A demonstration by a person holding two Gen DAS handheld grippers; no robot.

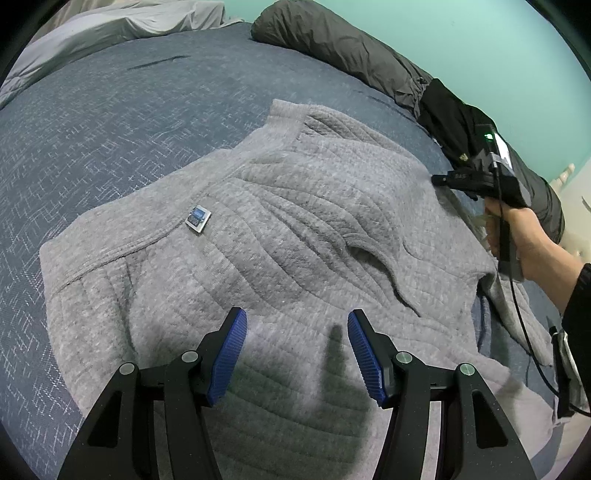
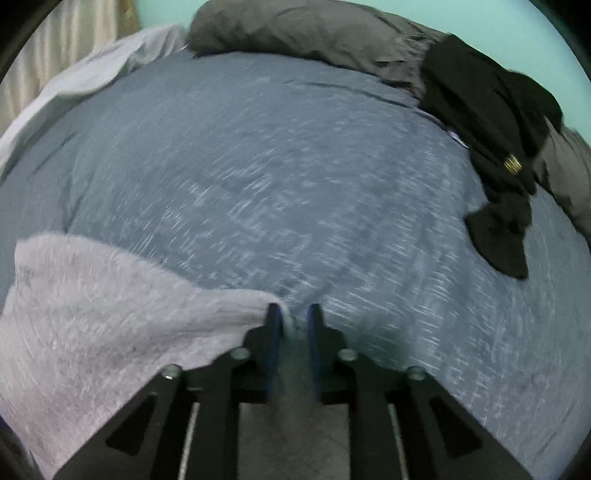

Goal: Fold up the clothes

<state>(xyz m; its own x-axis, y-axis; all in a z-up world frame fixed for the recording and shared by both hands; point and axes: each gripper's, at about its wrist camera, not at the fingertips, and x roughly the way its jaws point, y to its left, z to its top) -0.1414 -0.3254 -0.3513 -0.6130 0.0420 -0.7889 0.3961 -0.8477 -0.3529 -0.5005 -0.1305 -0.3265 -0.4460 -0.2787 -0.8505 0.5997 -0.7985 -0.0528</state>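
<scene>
A grey quilted sweater (image 1: 295,221) lies spread on the blue bedspread (image 1: 110,129), with a small blue-and-white label (image 1: 198,218) on its chest. My left gripper (image 1: 297,332) hovers open over the sweater's lower part, nothing between its blue pads (image 1: 229,354). A hand (image 1: 517,236) holds my right gripper (image 1: 441,180) at the sweater's right edge. In the blurred right wrist view, the right gripper (image 2: 294,321) has its jaws a narrow gap apart. The sweater's edge (image 2: 92,314) reaches its left finger (image 2: 274,325), and a strip of grey cloth shows in the gap.
A dark grey duvet (image 1: 332,40) runs along the teal wall at the bed's far side. On it, at the right, lies a black garment (image 2: 491,122). A light grey sheet (image 1: 110,26) is bunched at the far left corner. Bare bedspread (image 2: 277,184) stretches beyond the sweater.
</scene>
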